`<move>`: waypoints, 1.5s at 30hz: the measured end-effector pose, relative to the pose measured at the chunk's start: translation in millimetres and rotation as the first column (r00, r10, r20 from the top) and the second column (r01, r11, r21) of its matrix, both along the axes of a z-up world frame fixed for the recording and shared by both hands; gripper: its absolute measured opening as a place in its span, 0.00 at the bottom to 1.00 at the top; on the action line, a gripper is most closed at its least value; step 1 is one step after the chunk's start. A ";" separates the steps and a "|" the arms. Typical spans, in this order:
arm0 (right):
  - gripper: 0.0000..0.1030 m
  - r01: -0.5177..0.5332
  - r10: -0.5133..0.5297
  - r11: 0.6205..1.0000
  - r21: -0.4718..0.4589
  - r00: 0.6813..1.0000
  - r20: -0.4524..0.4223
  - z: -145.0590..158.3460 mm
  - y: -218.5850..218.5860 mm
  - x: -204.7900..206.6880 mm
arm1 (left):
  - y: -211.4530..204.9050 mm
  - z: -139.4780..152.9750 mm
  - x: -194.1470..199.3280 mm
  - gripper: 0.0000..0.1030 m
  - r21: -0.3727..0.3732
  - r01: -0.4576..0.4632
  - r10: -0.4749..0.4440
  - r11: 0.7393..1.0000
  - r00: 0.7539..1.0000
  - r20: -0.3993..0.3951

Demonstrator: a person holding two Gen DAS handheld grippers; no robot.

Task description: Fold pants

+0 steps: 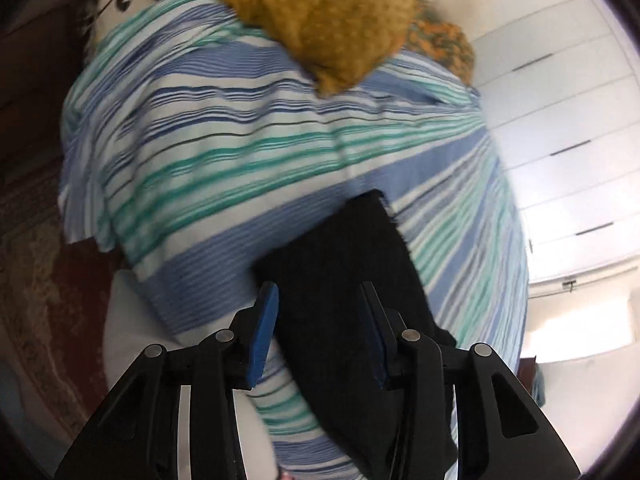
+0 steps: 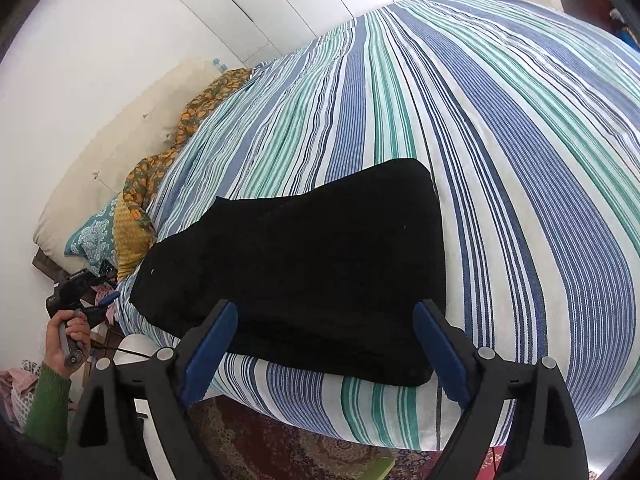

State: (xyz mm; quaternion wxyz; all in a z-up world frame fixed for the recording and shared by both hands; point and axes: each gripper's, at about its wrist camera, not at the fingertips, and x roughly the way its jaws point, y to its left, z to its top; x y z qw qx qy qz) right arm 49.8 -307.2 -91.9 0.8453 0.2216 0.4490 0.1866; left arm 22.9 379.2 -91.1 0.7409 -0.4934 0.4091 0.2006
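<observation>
The black pants (image 2: 304, 264) lie folded in a thick flat bundle near the front edge of the striped bed (image 2: 500, 152). My right gripper (image 2: 326, 322) is open and empty, its blue pads hovering wide apart over the bundle's near edge. My left gripper (image 1: 318, 300) is open with its jaws apart, above one end of the black pants (image 1: 344, 264). The left gripper also shows in the right wrist view (image 2: 86, 292), held in a hand off the bed's left end, apart from the pants.
A mustard blanket (image 1: 328, 28), orange patterned cloth (image 2: 168, 156) and cream pillows (image 2: 120, 144) lie at the head of the bed. White wardrobe doors (image 1: 560, 120) stand beyond. A patterned red rug (image 2: 280, 452) covers the floor beside the bed.
</observation>
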 end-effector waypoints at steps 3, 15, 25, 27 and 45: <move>0.86 -0.024 0.024 1.000 -0.009 1.000 -0.002 -1.4 5.5 -1.7 | -5.6 -28.5 0.6 0.40 -0.044 0.031 -0.035 0.999 0.997 -0.073; 0.87 -0.042 0.043 0.998 -0.049 0.999 0.006 -2.9 6.0 -6.8 | -17.2 -30.9 37.9 0.23 0.108 0.151 -0.142 0.983 0.986 -0.087; 0.87 -0.052 0.052 0.997 -0.050 0.999 0.007 -4.7 7.2 -5.5 | -8.4 -51.1 27.6 0.42 0.038 0.079 -0.077 0.996 0.996 -0.048; 0.88 -0.052 0.053 0.997 -0.052 0.999 0.008 -4.3 7.7 -5.7 | -6.9 -54.9 25.1 0.42 0.021 0.052 -0.052 0.998 0.999 -0.003; 0.88 -0.032 0.032 0.999 -0.019 0.999 0.024 -2.5 0.8 -5.0 | -96.0 79.2 24.9 0.18 0.105 0.204 -0.228 0.973 0.911 0.343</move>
